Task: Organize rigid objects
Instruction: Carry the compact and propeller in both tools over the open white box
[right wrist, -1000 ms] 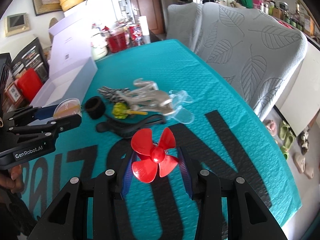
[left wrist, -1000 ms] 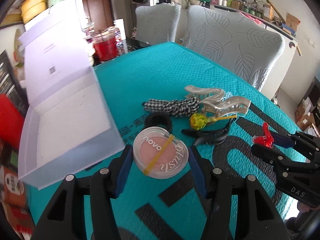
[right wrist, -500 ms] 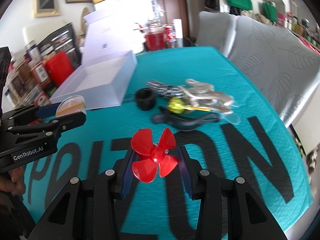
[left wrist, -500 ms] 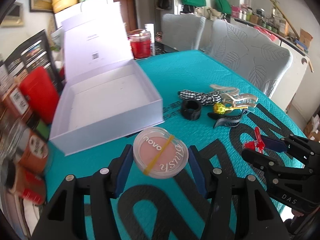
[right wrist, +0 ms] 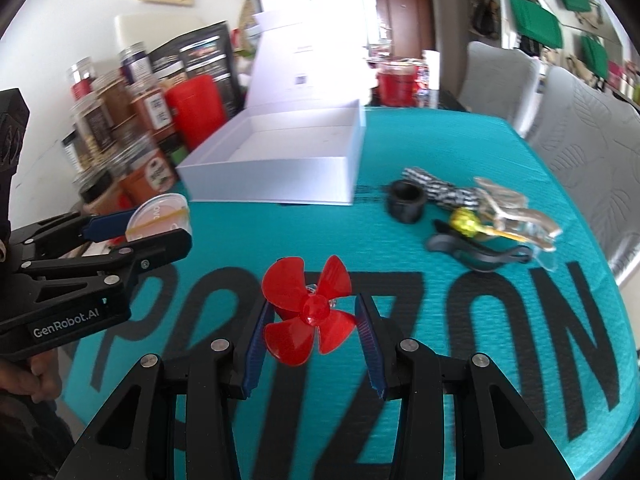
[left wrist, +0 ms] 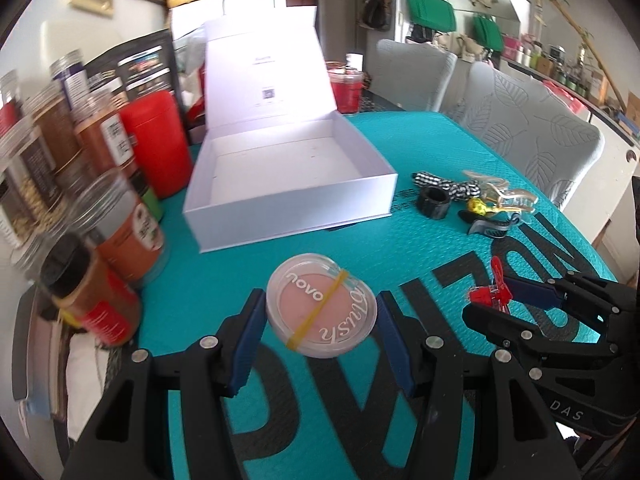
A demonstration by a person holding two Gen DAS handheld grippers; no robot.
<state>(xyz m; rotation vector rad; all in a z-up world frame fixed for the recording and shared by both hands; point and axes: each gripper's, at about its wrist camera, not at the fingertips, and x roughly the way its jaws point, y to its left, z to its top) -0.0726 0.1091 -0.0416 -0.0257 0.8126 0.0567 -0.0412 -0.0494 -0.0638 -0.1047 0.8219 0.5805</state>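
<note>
My left gripper (left wrist: 320, 332) is shut on a round blush compact (left wrist: 322, 310) with a yellow rubber band, held above the teal mat. My right gripper (right wrist: 314, 328) is shut on a red propeller (right wrist: 310, 306). Each gripper shows in the other view: the right gripper (left wrist: 508, 300) at the right, the left gripper (right wrist: 156, 224) at the left. An open white box (left wrist: 288, 172) with its lid up stands behind them; its inside looks bare. It also shows in the right wrist view (right wrist: 280, 156).
A black ring (left wrist: 434, 202), checkered band (left wrist: 460, 188), yellow ball pin (left wrist: 478, 206), clear hair claws (left wrist: 508, 194) and a dark clip (left wrist: 488, 226) lie right of the box. Spice jars (left wrist: 120, 224) and a red canister (left wrist: 156, 144) crowd the left edge. Chairs (left wrist: 532, 136) stand behind.
Both grippers have pulled back and swung left with their objects still held. The box now sits ahead of them and the jars have come into view.
</note>
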